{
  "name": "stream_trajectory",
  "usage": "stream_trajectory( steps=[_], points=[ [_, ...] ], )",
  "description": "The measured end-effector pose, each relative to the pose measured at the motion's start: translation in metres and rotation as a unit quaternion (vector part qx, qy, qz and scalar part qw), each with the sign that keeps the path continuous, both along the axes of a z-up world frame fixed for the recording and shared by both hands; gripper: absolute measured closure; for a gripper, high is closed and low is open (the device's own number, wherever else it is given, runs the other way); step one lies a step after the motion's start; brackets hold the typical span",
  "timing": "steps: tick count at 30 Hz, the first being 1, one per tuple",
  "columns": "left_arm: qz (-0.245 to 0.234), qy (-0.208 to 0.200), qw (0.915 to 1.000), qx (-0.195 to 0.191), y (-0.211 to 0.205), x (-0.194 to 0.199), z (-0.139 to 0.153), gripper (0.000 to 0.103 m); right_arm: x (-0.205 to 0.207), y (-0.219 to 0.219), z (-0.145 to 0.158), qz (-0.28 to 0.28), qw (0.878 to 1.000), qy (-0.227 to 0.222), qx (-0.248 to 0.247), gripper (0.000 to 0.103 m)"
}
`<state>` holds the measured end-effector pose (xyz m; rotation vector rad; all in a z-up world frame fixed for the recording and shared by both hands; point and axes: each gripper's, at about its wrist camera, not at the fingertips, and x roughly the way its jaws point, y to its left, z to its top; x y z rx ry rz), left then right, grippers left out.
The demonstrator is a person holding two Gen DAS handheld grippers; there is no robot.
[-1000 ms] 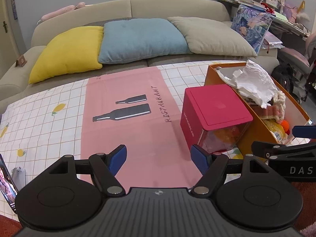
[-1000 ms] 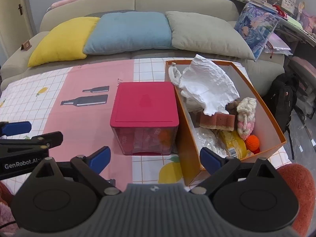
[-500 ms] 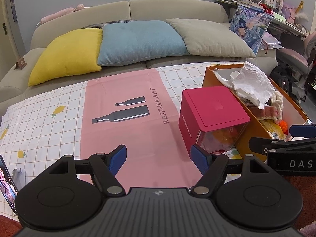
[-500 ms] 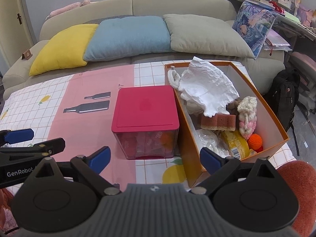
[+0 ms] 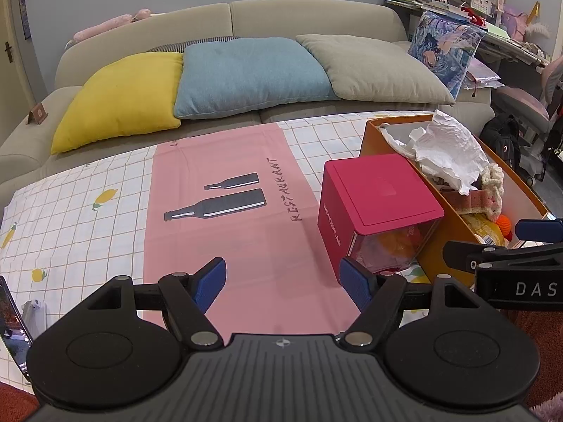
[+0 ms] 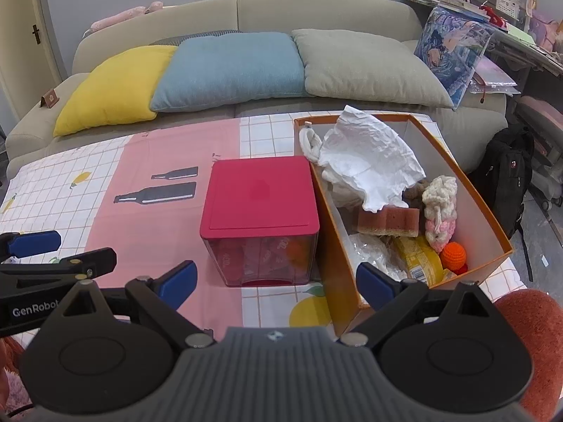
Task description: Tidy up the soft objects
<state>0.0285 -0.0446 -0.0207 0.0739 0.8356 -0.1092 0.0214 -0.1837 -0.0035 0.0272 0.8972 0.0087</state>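
An orange cardboard box [image 6: 473, 198] [image 5: 369, 133] at the table's right holds crumpled white paper [image 6: 366, 161] [image 5: 447, 147], a brown sponge [image 6: 388, 221], a cream and pink knitted toy [image 6: 440, 211], a yellow packet [image 6: 418, 263] and an orange crocheted ball [image 6: 454, 253]. Left of it stands a clear bin with a closed red lid [image 6: 260, 197] [image 5: 380, 193]. My left gripper [image 5: 283, 281] hovers open over the pink mat, nothing between its fingers. My right gripper [image 6: 278, 285] hangs open in front of the bin and the box, empty.
A checked tablecloth [image 5: 70, 211] with a pink mat [image 5: 228, 218] covers the table. Behind it is a beige sofa [image 6: 316, 10] with yellow, blue and grey cushions. A phone [image 5: 10, 327] lies at the table's left edge. A black backpack [image 6: 506, 172] sits on the floor at right.
Both views have shifted slightly, so the bin and box sit a little differently in frame. Both grippers stay open and empty.
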Motion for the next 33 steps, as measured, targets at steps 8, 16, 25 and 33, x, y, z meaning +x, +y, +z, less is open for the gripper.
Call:
stream_trajectory(
  steps=[8, 16, 25, 33],
  points=[
    [0.0, 0.001, 1.0, 0.0, -0.0006, -0.0007, 0.0, 0.017, 0.0003, 0.0005, -0.0008, 0.002, 1.0, 0.001, 0.002, 0.008],
    [0.004, 0.001, 1.0, -0.004, 0.0012, -0.0004, 0.0, 0.017, 0.0019, 0.0026, -0.0026, 0.007, 1.0, 0.005, 0.002, 0.008],
    [0.005, 0.001, 1.0, -0.005, 0.0016, -0.0012, 0.0007, 0.017, 0.0009, 0.0049, -0.0028, 0.01, 1.0, 0.005, 0.0, 0.008],
    [0.004, 0.001, 1.0, -0.004, -0.0001, -0.0026, 0.0013, 0.017, 0.0012, 0.0061, -0.004, 0.013, 1.0, 0.008, 0.001, 0.008]
  ],
)
